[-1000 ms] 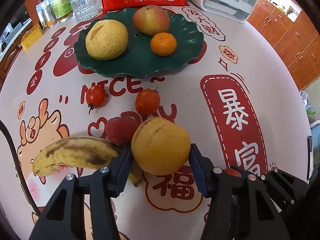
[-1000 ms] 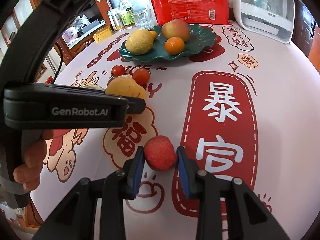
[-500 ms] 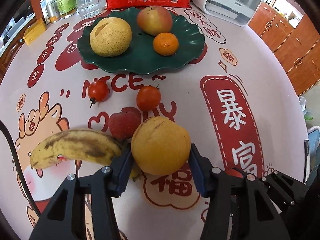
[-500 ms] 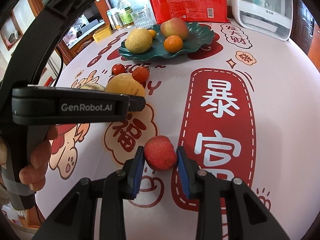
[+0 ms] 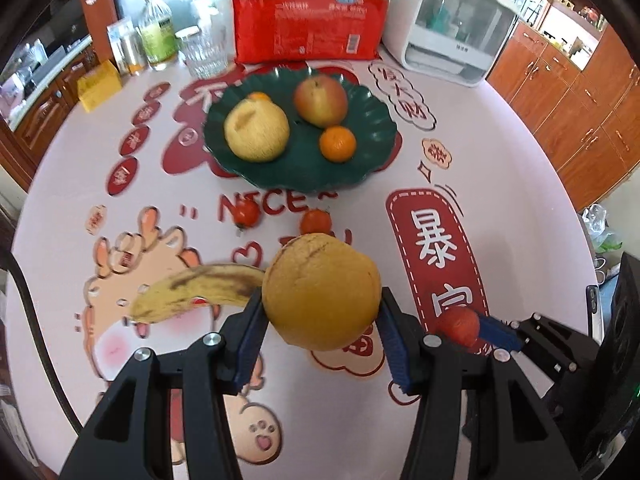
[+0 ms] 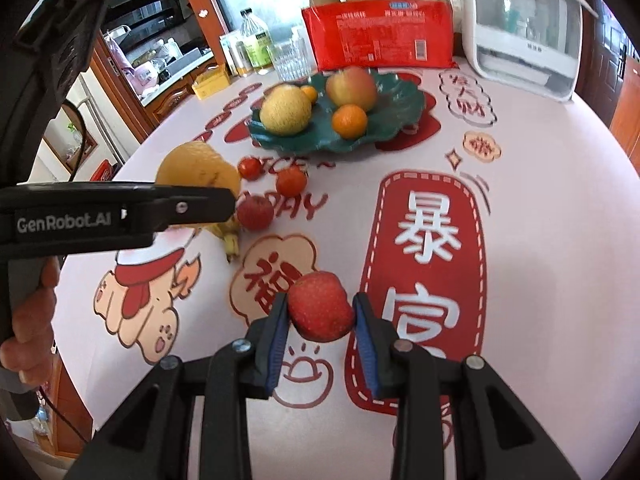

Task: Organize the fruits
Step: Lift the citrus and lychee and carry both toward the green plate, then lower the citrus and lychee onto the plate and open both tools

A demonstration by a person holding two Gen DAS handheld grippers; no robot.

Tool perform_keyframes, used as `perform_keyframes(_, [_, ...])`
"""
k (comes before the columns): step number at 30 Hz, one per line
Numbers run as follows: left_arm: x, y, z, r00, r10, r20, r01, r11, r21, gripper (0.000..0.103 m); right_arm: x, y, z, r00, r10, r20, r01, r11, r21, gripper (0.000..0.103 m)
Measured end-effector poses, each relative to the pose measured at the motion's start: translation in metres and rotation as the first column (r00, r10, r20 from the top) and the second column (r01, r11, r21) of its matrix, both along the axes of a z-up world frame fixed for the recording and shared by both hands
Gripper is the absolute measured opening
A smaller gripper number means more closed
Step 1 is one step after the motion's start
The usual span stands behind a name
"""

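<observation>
My left gripper [image 5: 320, 305] is shut on a big yellow-orange round fruit [image 5: 322, 292] and holds it above the table. My right gripper [image 6: 320, 309] is shut on a red strawberry [image 6: 320, 306], also lifted. The green scalloped plate [image 5: 304, 176] at the back holds a yellow pear-like fruit [image 5: 256, 130], an apple [image 5: 320, 98] and a mandarin [image 5: 337, 143]. On the cloth lie a spotted banana [image 5: 200, 286], two cherry tomatoes [image 5: 246, 213] [image 5: 316, 221] and a second strawberry [image 6: 255, 212]. In the right wrist view the left gripper [image 6: 224, 204] crosses the left side.
Behind the plate stand a red packet [image 5: 310, 26], a drinking glass [image 5: 202, 52], a bottle [image 5: 158, 32] and a yellow box [image 5: 98, 86]. A white appliance [image 5: 452, 32] sits at the back right. Wooden cabinets lie beyond the round table's edge.
Both grippers have risen with their fruit. The round fruit now hangs clear of the banana and the second strawberry, and the table looks farther away in both views.
</observation>
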State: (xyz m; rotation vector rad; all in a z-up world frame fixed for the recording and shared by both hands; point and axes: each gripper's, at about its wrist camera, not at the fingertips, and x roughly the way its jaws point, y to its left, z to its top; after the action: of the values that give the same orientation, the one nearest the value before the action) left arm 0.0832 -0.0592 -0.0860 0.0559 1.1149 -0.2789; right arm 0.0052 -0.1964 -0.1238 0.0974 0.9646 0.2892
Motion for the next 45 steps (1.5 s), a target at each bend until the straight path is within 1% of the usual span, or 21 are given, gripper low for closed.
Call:
perform_keyframes(6, [-0.006, 0.013, 0.045, 0.997, 0.003, 0.082, -0.003, 1.000, 0.004, 0.052, 0.007, 0.002, 0.039, 0.999, 0.015, 0.050, -0.014, 1.000, -0.015, 0.032])
perform_keyframes(9, [-0.003, 0.019, 0.072, 0.991, -0.002, 0.132, -0.001, 1.000, 0.022, 0.052, 0.018, 0.000, 0.064, 0.997, 0.015, 0.080, -0.014, 1.000, -0.017, 0.032])
perform_keyframes(13, [0.008, 0.025, 0.110, 0.980, -0.005, 0.201, -0.002, 0.999, 0.037, 0.052, 0.032, -0.003, 0.106, 0.989, 0.022, 0.144, -0.019, 0.999, -0.026, 0.032])
perform_keyframes(19, [0.032, 0.027, 0.172, 0.956, -0.024, 0.291, 0.006, 0.998, 0.063, 0.052, 0.059, -0.002, 0.183, 0.967, 0.035, 0.252, -0.023, 0.999, -0.049, 0.032])
perform_keyframes(23, [0.051, 0.025, 0.210, 0.935, -0.037, 0.352, 0.008, 0.996, 0.085, 0.052, 0.080, -0.001, 0.226, 0.950, 0.036, 0.310, -0.016, 0.998, -0.067, 0.032])
perform_keyframes(25, [0.064, 0.023, 0.223, 0.926, -0.043, 0.374, 0.005, 0.995, 0.101, 0.052, 0.093, 0.000, 0.244, 0.942, 0.032, 0.333, -0.007, 0.997, -0.075, 0.032])
perform_keyframes(28, [0.088, 0.021, 0.236, 0.923, -0.038, 0.383, -0.005, 0.994, 0.112, 0.052, 0.112, 0.000, 0.254, 0.940, 0.027, 0.340, 0.001, 0.997, -0.082, 0.032])
perform_keyframes(31, [0.112, 0.018, 0.237, 0.927, -0.045, 0.372, -0.001, 0.992, 0.123, 0.052, 0.133, 0.002, 0.254, 0.944, 0.022, 0.330, 0.008, 0.996, -0.088, 0.032])
perform_keyframes(35, [0.148, 0.013, 0.224, 0.932, -0.065, 0.356, 0.014, 0.989, 0.146, 0.052, 0.160, 0.007, 0.239, 0.955, 0.012, 0.298, 0.018, 0.995, -0.098, 0.032])
perform_keyframes(37, [0.168, 0.011, 0.209, 0.940, -0.064, 0.335, 0.013, 0.989, 0.150, 0.052, 0.174, 0.011, 0.225, 0.962, 0.006, 0.271, 0.021, 0.995, -0.099, 0.032])
perform_keyframes(40, [0.201, 0.013, 0.181, 0.957, -0.063, 0.283, 0.021, 0.989, 0.148, 0.052, 0.195, 0.016, 0.198, 0.975, -0.002, 0.223, 0.026, 0.994, -0.106, 0.032])
perform_keyframes(45, [0.249, 0.013, 0.123, 0.981, -0.095, 0.170, 0.071, 0.987, 0.142, 0.052, 0.221, 0.026, 0.146, 0.990, -0.007, 0.138, 0.023, 0.993, -0.114, 0.032])
